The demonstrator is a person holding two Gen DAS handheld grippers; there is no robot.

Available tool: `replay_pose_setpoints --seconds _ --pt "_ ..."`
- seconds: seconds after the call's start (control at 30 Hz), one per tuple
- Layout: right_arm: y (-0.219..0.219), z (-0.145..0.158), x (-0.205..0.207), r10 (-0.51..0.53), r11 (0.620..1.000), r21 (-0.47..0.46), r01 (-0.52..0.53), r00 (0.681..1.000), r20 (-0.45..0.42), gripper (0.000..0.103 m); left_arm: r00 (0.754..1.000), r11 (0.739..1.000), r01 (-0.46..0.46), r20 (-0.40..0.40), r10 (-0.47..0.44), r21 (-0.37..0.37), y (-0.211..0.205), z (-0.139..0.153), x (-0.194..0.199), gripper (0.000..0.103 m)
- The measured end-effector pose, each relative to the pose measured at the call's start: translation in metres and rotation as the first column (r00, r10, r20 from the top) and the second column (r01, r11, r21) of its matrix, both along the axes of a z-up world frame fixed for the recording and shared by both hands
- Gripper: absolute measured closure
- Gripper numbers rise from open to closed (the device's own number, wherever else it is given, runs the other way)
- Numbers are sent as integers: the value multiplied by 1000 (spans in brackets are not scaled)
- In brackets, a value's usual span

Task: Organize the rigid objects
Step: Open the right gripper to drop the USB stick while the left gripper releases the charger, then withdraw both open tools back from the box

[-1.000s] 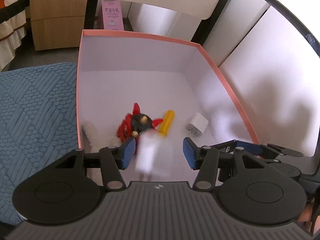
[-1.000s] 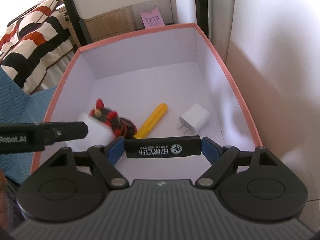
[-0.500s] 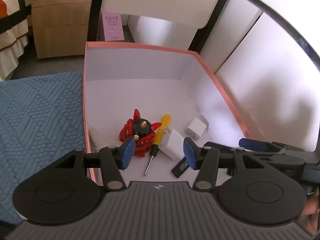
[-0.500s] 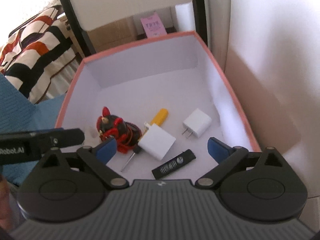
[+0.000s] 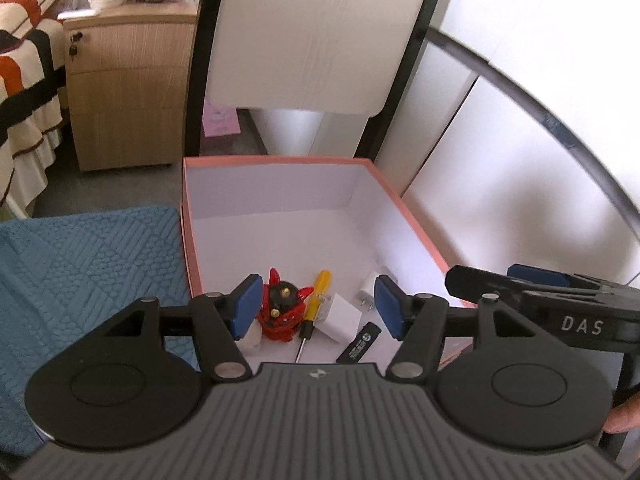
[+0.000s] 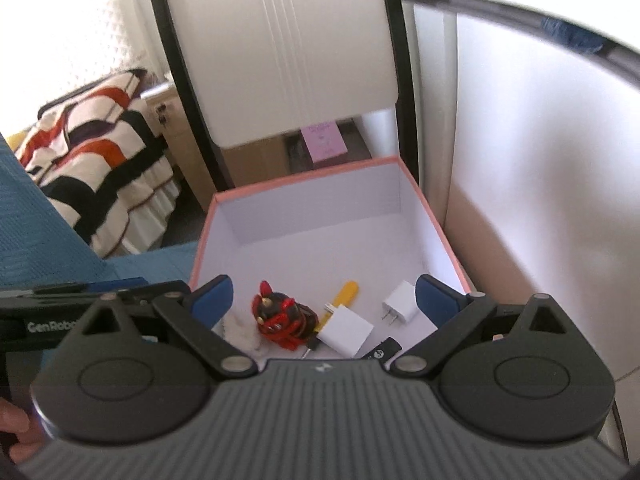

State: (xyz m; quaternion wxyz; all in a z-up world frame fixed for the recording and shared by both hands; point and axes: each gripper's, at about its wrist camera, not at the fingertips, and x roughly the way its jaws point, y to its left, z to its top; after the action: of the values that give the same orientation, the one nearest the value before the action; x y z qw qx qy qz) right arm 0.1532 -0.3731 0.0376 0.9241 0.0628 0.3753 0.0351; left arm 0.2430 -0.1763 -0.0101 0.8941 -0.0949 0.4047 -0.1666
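Note:
A pink-rimmed white box (image 5: 416, 216) (image 6: 300, 178) holds a red and black figurine (image 5: 282, 306) (image 6: 278, 312), a yellow-handled screwdriver (image 5: 316, 292) (image 6: 346, 292), two white chargers (image 5: 342, 316) (image 6: 346, 330) (image 6: 400, 300) and a black stick with white print (image 5: 360, 342) (image 6: 384, 348). My left gripper (image 5: 318, 306) hangs above the box's near end; its jaws are opening with nothing gripped. My right gripper (image 6: 324, 298) stands wide open above the same end, empty. Each gripper shows at the edge of the other's view.
A blue quilted cloth (image 5: 80, 272) lies left of the box. A white chair back with a black frame (image 5: 312, 36) stands behind it. A wooden cabinet (image 5: 128, 92) and a striped bedspread (image 6: 92, 168) are at the far left. A white wall (image 6: 540, 200) is on the right.
The left gripper dropped a white charger into the box and the right one let go of the black stick, which now lies there. Both grippers rose and spread their jaws.

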Motion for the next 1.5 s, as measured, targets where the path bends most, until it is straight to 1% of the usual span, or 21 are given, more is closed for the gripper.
replay_pose_setpoints --seconds 0.03,0.1,0.2,0.37,0.53,0.57,0.63,0.67,0.73,0.87,1.03,1.13,1.27,1.5 --pt "1 4 -4 -4 1000 3 4 1000 9 0 1000 1000 1 7 -1 -2 1 4 -2 30" --pt "2 11 -13 -9 1000 8 9 1000 26 0 1000 1000 2 27 -2 -5 4 12 -10 26" --pt "5 19 -27 -21 1000 1 21 999 44 0 999 1000 1 52 0 -11 10 22 -22 23" --pt "11 26 -48 -31 1000 -4 31 998 62 0 998 1000 -8 69 10 -27 20 31 -41 20" --pt "18 28 -65 -38 999 -7 38 996 75 0 996 999 -13 82 16 -40 32 36 -59 20" --pt "19 27 -68 -38 999 -6 38 997 73 0 996 999 -19 82 22 -42 35 37 -63 18" --pt "23 27 -74 -37 999 -9 37 997 72 0 995 998 -36 86 40 -43 39 38 -69 4" --pt "24 26 -77 -38 999 -16 39 996 76 0 994 998 -45 94 48 -39 40 38 -71 3" --pt "28 23 -82 -48 998 -27 50 996 78 0 993 998 -57 102 60 -26 43 38 -76 3" --pt "31 15 -90 -54 998 -17 55 997 61 0 993 998 -50 101 55 -49 48 37 -84 3" --pt "37 7 -96 -53 998 -23 54 997 52 0 993 998 -45 103 49 -38 50 35 -91 3" --pt "39 2 -99 -48 998 -28 50 997 52 0 993 998 -56 106 57 -14 51 31 -95 3" --pt "39 -6 -102 -61 998 -20 61 998 32 0 993 997 -74 95 76 -25 57 25 -102 3" --pt "44 -6 -107 -47 998 -36 49 998 44 0 990 993 -109 84 112 -42 67 22 -110 3"
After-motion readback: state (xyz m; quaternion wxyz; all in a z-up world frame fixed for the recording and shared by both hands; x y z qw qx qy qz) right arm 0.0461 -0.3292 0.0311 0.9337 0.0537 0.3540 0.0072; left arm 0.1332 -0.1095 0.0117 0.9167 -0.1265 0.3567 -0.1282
